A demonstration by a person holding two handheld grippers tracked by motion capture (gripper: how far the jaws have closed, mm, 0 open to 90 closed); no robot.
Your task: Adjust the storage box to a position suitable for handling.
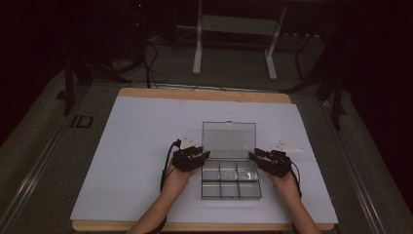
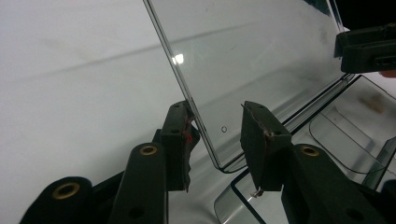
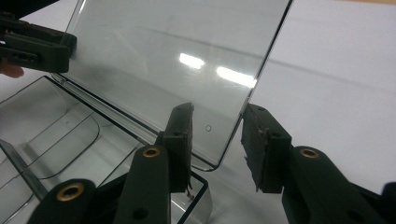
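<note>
A clear plastic compartment box (image 1: 230,181) sits on the white tabletop (image 1: 136,146) near the person's edge, its lid (image 1: 229,140) standing open and upright. The left tongs (image 1: 195,157) straddle the lid's left edge and the right tongs (image 1: 260,158) its right edge. Both pairs are spread, and in the gripper views gaps show between pads and lid.

A white sheet (image 1: 146,161) covers a wooden tabletop (image 1: 204,94), with a white metal frame (image 1: 234,29) standing beyond it
</note>
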